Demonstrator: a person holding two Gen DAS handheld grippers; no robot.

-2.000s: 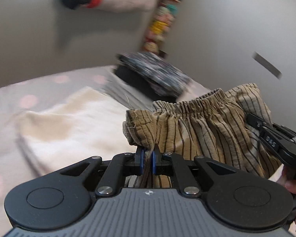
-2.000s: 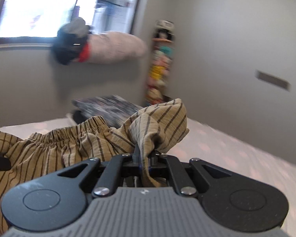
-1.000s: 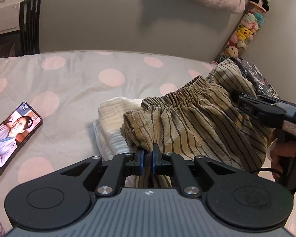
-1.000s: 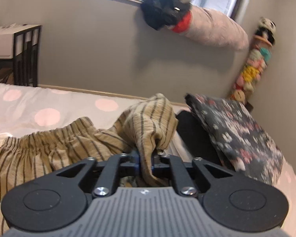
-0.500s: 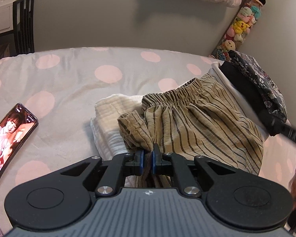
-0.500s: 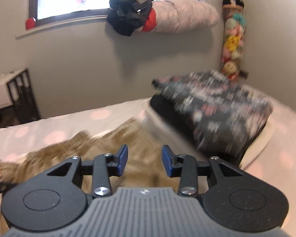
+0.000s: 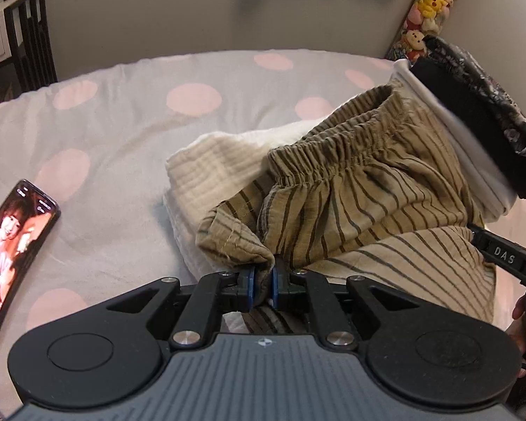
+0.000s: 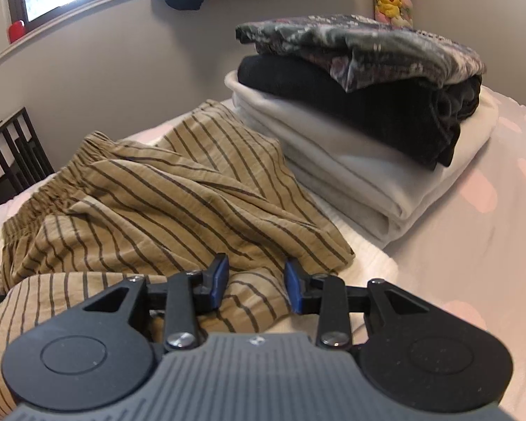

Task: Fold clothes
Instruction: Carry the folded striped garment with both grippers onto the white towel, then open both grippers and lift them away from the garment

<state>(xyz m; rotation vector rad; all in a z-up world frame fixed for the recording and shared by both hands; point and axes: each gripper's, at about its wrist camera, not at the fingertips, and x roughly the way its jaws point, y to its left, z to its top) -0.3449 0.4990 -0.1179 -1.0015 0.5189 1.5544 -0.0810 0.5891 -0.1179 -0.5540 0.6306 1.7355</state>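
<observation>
Left gripper [image 7: 262,289] with jaws closed on a corner of the striped shorts [image 7: 361,189]; right gripper [image 8: 256,286] with jaws wide open, holding nothing, just above the cloth. Shorts on the bed [image 7: 122,112], partly over a cream towel [image 7: 207,172], beside the folded stack [image 8: 368,112]. Better to pinch the free corner, pull flat, then fold evenly.

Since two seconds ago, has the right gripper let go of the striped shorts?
Yes. The right gripper now sits open over the striped shorts, which lie beside the folded stack.

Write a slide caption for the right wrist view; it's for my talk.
Open right gripper hovers over striped shorts.
</observation>
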